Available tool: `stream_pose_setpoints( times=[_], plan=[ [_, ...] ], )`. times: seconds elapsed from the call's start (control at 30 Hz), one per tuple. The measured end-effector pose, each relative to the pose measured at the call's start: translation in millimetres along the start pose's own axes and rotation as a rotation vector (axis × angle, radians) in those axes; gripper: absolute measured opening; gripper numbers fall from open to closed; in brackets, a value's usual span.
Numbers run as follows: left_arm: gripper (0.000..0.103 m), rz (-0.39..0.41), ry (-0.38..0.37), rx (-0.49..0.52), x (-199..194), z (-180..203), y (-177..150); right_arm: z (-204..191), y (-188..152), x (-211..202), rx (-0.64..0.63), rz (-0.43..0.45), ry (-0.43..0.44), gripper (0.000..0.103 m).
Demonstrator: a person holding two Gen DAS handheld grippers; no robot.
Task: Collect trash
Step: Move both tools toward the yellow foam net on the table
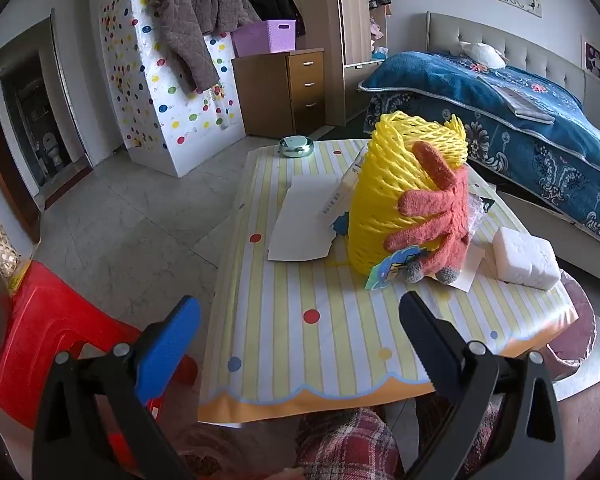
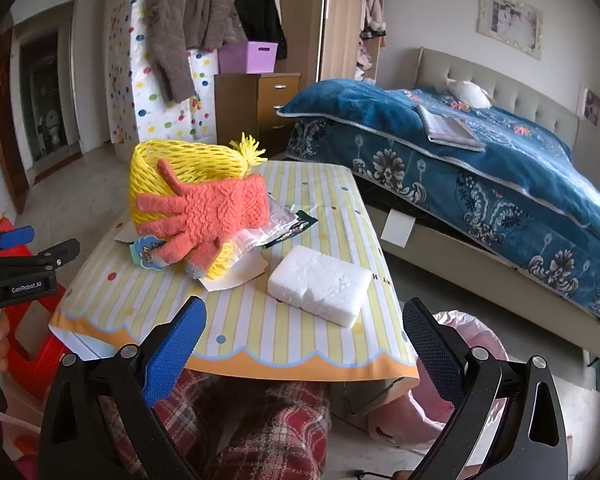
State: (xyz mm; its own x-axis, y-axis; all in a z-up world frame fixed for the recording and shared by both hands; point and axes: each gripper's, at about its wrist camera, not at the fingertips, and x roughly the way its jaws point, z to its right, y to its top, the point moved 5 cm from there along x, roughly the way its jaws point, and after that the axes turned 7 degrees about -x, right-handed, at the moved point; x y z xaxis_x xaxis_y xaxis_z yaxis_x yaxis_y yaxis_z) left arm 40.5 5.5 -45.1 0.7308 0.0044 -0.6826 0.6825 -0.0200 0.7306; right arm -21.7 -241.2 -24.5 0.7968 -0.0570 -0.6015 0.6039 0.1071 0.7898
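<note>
Hidden: wrappers (image 2: 288, 224) and paper lie half buried behind the yellow foam net (image 1: 396, 184); print unreadable.
Foam net: bulging mesh on the striped table (image 1: 300, 320), orange glove (image 2: 212, 216) draped over it.
Foam block (image 2: 320, 288): white, beside the net.
Pink bag (image 2: 476, 336): below the table edge, contents unseen.
Left gripper (image 1: 300, 320): spread wide, empty.
Right gripper (image 2: 304, 328): spread wide, empty.

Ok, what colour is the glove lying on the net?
Orange-pink glove with grey fingertips, on the yellow net; clearest in the right wrist view.
</note>
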Motion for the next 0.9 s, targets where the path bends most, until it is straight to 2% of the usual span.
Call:
stream_pose_setpoints(
  times=[0.9],
  plan=[
    [0.096, -0.003, 0.000, -0.001, 0.3, -0.9, 0.6, 3.2, -2.1, 1.2, 0.001, 0.001, 0.001, 0.098]
  ],
)
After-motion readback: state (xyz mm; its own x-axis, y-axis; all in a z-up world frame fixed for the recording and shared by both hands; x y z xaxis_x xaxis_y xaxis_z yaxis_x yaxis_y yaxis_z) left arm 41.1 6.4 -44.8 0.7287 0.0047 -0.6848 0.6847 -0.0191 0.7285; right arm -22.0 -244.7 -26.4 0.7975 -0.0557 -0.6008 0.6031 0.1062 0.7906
